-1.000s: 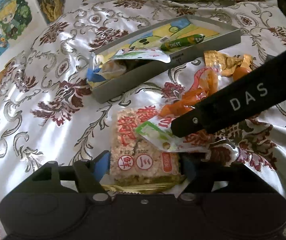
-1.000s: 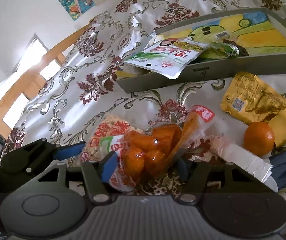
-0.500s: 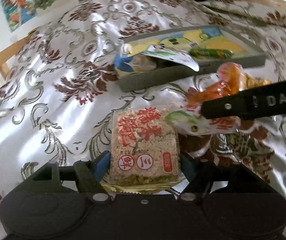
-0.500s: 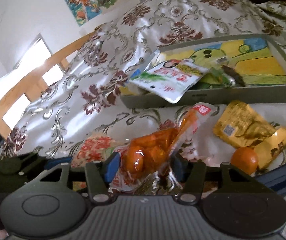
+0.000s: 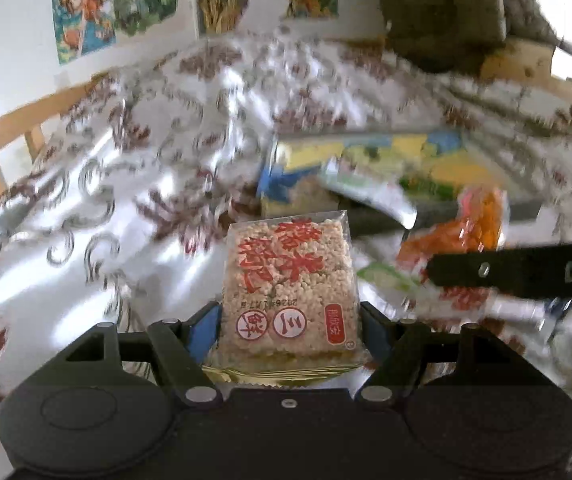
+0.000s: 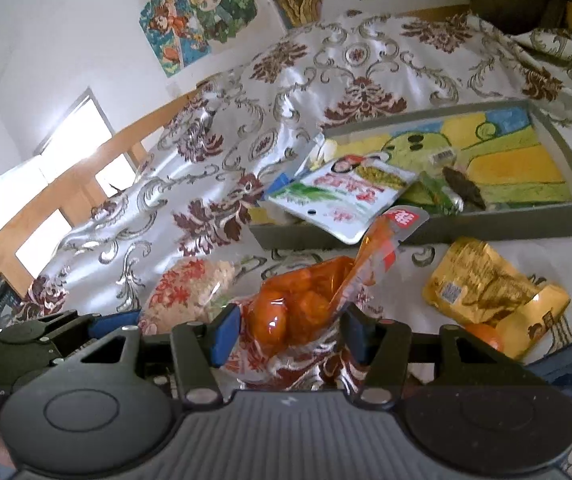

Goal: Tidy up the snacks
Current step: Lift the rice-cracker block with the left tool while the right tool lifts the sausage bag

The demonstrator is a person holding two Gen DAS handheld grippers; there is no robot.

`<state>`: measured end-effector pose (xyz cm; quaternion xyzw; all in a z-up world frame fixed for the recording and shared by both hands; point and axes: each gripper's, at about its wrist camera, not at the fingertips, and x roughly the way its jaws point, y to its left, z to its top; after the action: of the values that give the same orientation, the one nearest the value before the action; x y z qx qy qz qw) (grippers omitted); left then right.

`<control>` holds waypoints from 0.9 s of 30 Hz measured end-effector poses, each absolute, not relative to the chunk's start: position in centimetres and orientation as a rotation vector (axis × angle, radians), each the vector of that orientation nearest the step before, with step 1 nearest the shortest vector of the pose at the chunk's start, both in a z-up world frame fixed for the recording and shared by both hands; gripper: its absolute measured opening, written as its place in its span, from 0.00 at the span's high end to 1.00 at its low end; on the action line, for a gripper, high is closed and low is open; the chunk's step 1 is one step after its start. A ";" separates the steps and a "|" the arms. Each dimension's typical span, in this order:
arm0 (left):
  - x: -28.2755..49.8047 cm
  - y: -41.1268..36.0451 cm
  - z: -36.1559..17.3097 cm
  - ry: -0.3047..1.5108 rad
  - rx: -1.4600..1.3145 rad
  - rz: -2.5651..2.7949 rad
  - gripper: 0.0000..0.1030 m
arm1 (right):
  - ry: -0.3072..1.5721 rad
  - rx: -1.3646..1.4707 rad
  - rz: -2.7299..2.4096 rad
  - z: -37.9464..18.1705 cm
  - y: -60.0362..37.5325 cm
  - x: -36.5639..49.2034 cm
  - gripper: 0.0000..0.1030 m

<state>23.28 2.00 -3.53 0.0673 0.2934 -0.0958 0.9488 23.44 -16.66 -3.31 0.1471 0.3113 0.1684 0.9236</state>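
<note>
A square puffed-rice cake packet (image 5: 290,272) with red characters is clamped between the blue pads of my left gripper (image 5: 288,320) and held above the patterned cloth. My right gripper (image 6: 291,330) is shut on a clear bag of orange snacks (image 6: 298,304), whose red-labelled top sticks up. In the right wrist view the left gripper (image 6: 66,332) and its rice cake (image 6: 194,284) sit at the lower left. The right gripper's black finger (image 5: 526,274) crosses the right side of the left wrist view. A grey tray (image 6: 486,228) with a yellow-green picture lies beyond both.
A white-green packet (image 6: 346,196) overhangs the tray's near rim, and a green stick snack (image 6: 440,196) lies inside. Gold packets (image 6: 482,284) and a small orange (image 6: 484,336) lie on the cloth at right. A wooden rail (image 6: 86,176) runs along the left.
Both grippers have risen off the cloth with their packets. The left gripper has rolled, so the tray now appears level and its view is blurred. The right jaws closed slightly on the bag.
</note>
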 end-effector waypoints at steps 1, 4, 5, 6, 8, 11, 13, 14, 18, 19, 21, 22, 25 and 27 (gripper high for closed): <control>23.2 1.8 -3.3 0.570 0.139 -0.201 0.28 | 0.630 0.307 0.341 -3.1 -16.8 23.4 0.42; 22.9 1.1 -2.9 0.509 0.139 -0.239 0.28 | 0.610 0.320 0.338 -2.8 -17.3 23.2 0.42; 22.8 0.9 -2.9 0.501 0.140 -0.248 0.28 | 0.603 0.323 0.334 -2.6 -17.5 23.1 0.42; 22.7 0.8 -3.0 0.496 0.140 -0.257 0.28 | 0.596 0.326 0.329 -2.5 -17.7 23.0 0.42; 22.5 0.5 -3.2 0.484 0.138 -0.266 0.28 | 0.579 0.333 0.315 -2.1 -18.2 23.0 0.42; 22.5 0.7 -3.3 0.466 0.111 -0.273 0.28 | 0.544 0.359 0.286 -1.2 -19.4 23.1 0.43; 22.4 0.9 -3.3 0.445 0.089 -0.270 0.28 | 0.521 0.382 0.266 -0.6 -20.5 23.2 0.43; 22.3 0.8 -3.3 0.432 0.087 -0.268 0.28 | 0.513 0.398 0.253 -0.4 -21.1 23.3 0.43; 22.3 0.2 -3.0 0.403 0.068 -0.273 0.28 | 0.497 0.462 0.209 -0.4 -23.2 23.9 0.43; 22.5 0.0 -2.9 0.402 0.057 -0.273 0.28 | 0.498 0.477 0.201 -0.6 -23.5 24.2 0.43; 23.2 -0.6 -2.6 0.400 0.038 -0.273 0.28 | 0.494 0.500 0.186 -0.8 -24.3 24.6 0.43; 23.5 -0.9 -2.4 0.396 0.030 -0.270 0.28 | 0.487 0.505 0.177 -0.8 -24.6 24.8 0.43; 25.1 -2.0 -1.6 0.375 0.015 -0.267 0.28 | 0.454 0.530 0.154 -0.6 -25.9 25.2 0.43; 26.4 -3.1 -1.1 0.363 0.013 -0.270 0.28 | 0.426 0.541 0.136 -0.4 -26.9 25.7 0.43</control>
<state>26.45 -3.06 -1.11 0.0066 0.1800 -0.1338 0.9745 25.68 -26.88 -0.41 0.2648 0.2087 0.0667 0.9391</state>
